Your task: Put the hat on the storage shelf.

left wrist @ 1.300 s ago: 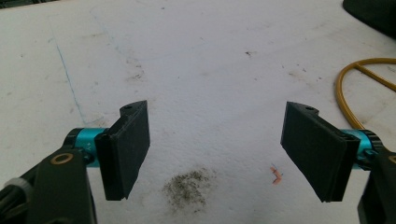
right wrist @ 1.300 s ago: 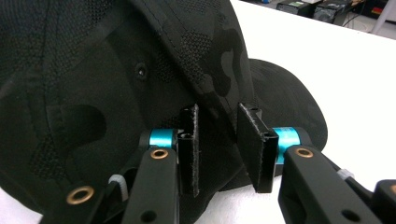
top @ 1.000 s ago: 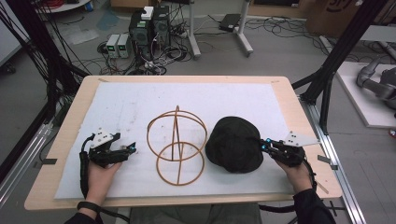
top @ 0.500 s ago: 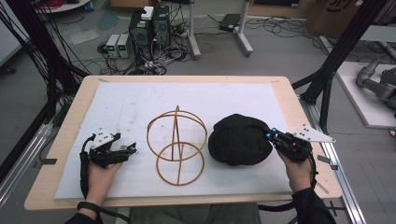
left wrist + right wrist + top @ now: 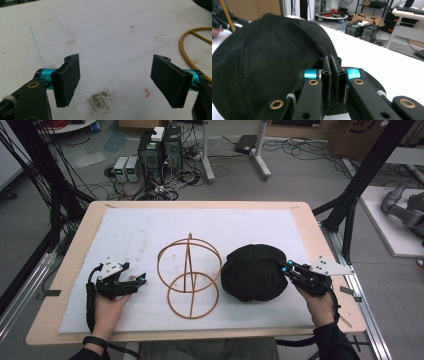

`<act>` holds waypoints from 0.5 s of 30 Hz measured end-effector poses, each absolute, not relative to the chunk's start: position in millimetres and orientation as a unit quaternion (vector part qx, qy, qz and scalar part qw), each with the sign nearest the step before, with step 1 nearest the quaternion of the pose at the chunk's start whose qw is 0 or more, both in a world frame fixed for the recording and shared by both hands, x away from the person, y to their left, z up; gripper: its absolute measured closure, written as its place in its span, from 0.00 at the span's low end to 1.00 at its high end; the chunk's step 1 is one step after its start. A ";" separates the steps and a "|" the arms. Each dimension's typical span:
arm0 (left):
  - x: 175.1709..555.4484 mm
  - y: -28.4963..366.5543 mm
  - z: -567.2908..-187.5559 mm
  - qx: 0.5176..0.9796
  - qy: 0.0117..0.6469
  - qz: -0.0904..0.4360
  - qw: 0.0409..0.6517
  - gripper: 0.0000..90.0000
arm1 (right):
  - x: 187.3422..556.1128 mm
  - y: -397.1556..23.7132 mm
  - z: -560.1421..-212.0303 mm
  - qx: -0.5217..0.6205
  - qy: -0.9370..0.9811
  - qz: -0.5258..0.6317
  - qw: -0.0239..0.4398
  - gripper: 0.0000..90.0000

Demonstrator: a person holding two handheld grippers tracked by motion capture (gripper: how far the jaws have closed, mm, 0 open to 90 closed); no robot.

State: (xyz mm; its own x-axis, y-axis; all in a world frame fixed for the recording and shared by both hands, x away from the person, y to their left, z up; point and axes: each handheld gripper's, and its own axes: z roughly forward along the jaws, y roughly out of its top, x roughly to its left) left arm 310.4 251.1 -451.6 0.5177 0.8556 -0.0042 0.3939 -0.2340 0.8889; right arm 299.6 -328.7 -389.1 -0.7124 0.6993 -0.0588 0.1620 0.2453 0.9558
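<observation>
Black cap pinched at its edge by the right gripper; left gripper idle, jaws wide.

The black cap (image 5: 254,272) lay crown-up on the white mat (image 5: 150,232), just right of the wire stand (image 5: 190,275), a frame of rings that held nothing. The right gripper (image 5: 286,268) met the cap's right edge, its jaws pressed together on a fold of mesh fabric in the right gripper view. The right hand (image 5: 320,302) came in from the bottom edge. The left gripper (image 5: 142,281) rested low over bare mat, left of the stand, jaws far apart with nothing between them, the left hand (image 5: 107,305) behind it.
</observation>
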 end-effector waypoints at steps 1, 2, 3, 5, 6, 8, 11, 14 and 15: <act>310.5 251.1 -451.5 0.745 0.419 0.254 0.453 0.27 | 300.1 -327.4 -389.9 0.285 0.754 0.536 0.249 0.94; 310.4 250.5 -451.7 0.744 0.420 0.254 0.453 0.27 | 300.4 -326.1 -391.0 0.281 0.759 0.532 0.248 0.92; 310.3 250.4 -451.6 0.744 0.420 0.254 0.453 0.27 | 301.2 -323.7 -393.4 0.280 0.766 0.525 0.243 0.86; 310.4 250.4 -451.6 0.746 0.419 0.254 0.451 0.27 | 302.3 -321.1 -395.4 0.279 0.772 0.518 0.241 0.82; 310.5 250.3 -451.5 0.747 0.419 0.254 0.450 0.27 | 302.3 -321.1 -395.4 0.279 0.772 0.518 0.241 0.82; 310.5 249.8 -451.6 0.747 0.418 0.255 0.449 0.27 | 303.4 -318.1 -396.3 0.277 0.777 0.516 0.233 0.76; 310.5 249.3 -451.7 0.749 0.416 0.256 0.447 0.27 | 305.3 -310.8 -397.0 0.275 0.786 0.506 0.227 0.72; 310.4 249.2 -451.6 0.750 0.415 0.255 0.447 0.27 | 307.5 -302.7 -401.0 0.270 0.800 0.486 0.226 0.75; 310.2 248.9 -451.6 0.749 0.416 0.255 0.448 0.27 | 308.6 -300.6 -402.8 0.268 0.805 0.482 0.219 0.77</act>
State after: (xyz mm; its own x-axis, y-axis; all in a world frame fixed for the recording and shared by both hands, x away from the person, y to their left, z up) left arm 310.2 248.9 -451.6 0.5232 0.8522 0.0093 0.3945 -0.2518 0.8837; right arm 308.6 -300.6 -402.8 -0.7610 0.6420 -0.0937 0.2201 0.3912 0.8936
